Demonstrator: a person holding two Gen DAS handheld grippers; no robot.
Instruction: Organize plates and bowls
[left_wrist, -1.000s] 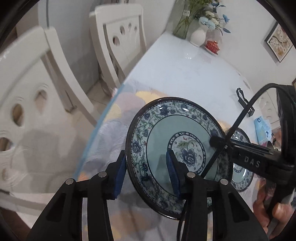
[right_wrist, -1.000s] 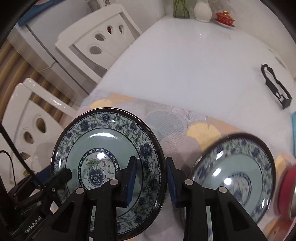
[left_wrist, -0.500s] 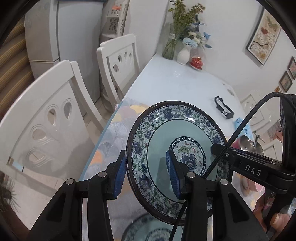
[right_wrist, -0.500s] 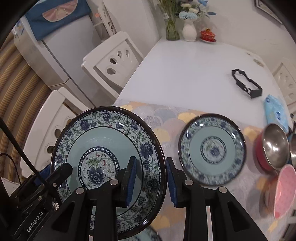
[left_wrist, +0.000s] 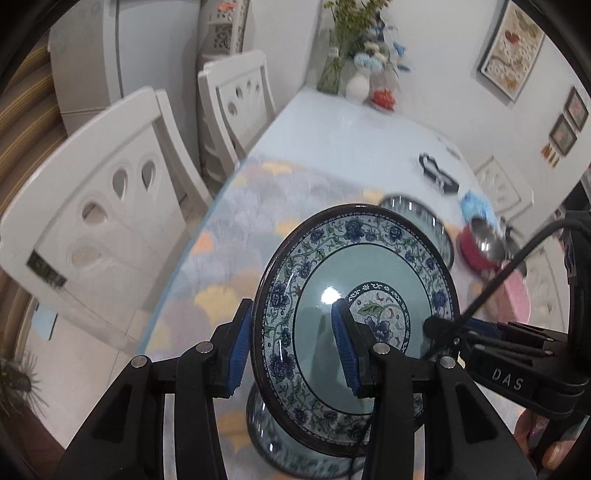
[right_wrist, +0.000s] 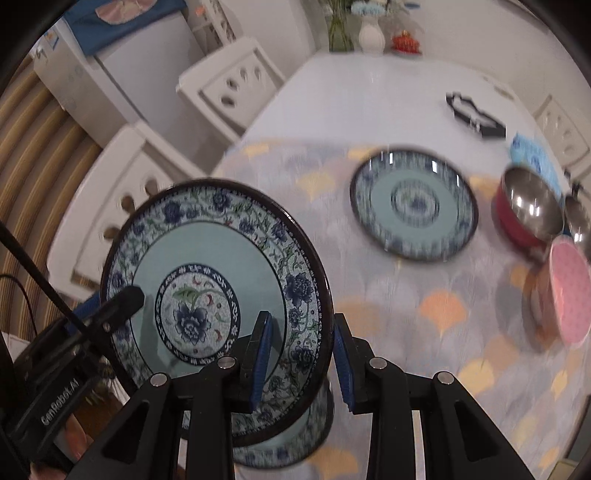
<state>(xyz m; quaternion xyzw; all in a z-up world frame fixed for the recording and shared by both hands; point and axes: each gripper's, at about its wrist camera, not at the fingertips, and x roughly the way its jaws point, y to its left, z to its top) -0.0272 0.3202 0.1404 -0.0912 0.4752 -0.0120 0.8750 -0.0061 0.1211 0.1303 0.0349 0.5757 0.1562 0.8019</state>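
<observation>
While both tools pinch one blue floral plate (left_wrist: 354, 280) from opposite edges, it stands tilted above the bench (right_wrist: 388, 85). The left tool (left_wrist: 293, 349) is narrowed onto the plate's left rim, one blue pad behind and one on the glazed face. The right tool (right_wrist: 301, 358) clamps the opposite rim the same way, the plate (right_wrist: 210, 291) lying to its left. Directly under the held plate, a second matching plate (right_wrist: 295, 443) lies on the patterned cloth (right_wrist: 424, 306). Ahead and right of the right tool sits a third matching plate (right_wrist: 413, 199), blurred. Further right are a red steel-lined bowl (right_wrist: 526, 210) and a pink bowl (right_wrist: 567, 288), close together. White chairs (left_wrist: 107, 206) stand left of the left tool.
</observation>
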